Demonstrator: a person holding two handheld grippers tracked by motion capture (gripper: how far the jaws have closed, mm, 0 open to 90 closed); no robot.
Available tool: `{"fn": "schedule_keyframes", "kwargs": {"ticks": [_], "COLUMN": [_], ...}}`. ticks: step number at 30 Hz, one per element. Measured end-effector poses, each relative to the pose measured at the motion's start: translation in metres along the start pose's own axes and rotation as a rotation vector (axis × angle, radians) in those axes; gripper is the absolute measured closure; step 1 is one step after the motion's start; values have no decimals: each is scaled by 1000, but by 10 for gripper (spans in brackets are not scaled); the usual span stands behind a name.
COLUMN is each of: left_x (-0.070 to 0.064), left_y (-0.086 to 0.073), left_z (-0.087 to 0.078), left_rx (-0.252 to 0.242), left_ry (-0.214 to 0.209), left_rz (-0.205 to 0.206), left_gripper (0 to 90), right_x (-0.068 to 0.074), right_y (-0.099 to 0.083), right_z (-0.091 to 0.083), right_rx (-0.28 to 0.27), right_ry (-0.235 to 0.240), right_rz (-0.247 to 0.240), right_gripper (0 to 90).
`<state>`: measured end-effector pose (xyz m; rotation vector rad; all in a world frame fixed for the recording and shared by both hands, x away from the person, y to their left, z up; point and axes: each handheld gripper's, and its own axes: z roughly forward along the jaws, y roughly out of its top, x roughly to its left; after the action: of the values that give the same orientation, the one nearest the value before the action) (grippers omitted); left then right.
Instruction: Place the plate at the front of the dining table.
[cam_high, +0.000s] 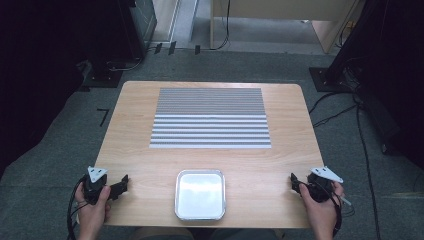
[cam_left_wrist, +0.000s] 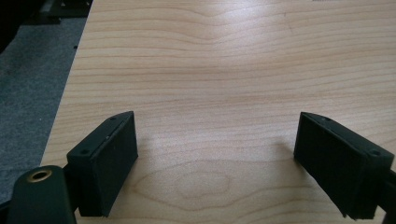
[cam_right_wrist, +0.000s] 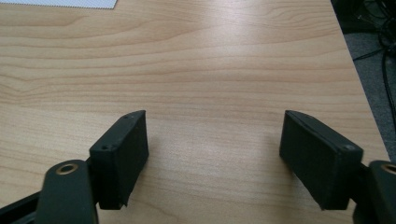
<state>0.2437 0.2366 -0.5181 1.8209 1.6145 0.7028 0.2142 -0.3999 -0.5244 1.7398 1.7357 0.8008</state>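
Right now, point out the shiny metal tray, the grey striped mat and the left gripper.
shiny metal tray (cam_high: 176, 197), high view, left rim.
grey striped mat (cam_high: 210, 118), high view, middle.
left gripper (cam_high: 125, 183), high view, between its fingertips.

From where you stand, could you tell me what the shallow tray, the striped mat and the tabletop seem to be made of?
The tray looks like metal, probably aluminium or steel: silvery, with a rolled rim and a bright glare off its floor. The striped mat seems a thin flat sheet, fabric or printed paper; which one is not clear. The table looks like light wood or wood-grain laminate, with visible grain and a soft sheen.
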Motion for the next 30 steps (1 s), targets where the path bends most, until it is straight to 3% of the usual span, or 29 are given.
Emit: {"fn": "schedule_keyframes", "kwargs": {"ticks": [5,9,20,30], "left_x": [0,-1,1,-2], "left_y": [0,-3,-2,0], "left_z": [0,-3,-2,0], "left_rx": [0,-2,3,14], "left_ry": [2,24,9,19], "left_rz": [-3,-22,-7,-14], "left_gripper": [131,131,109,100], "right_x": [-1,0,1,0], "right_y": [1,-2,-2,-2], "right_z": [1,-1,-1,-1], "right_rx": [11,9,8,8], "right_ry": [-17,-27,-25,-23], "right_rz": [15,22,21,20], "right_gripper": [144,152,157,157]}}
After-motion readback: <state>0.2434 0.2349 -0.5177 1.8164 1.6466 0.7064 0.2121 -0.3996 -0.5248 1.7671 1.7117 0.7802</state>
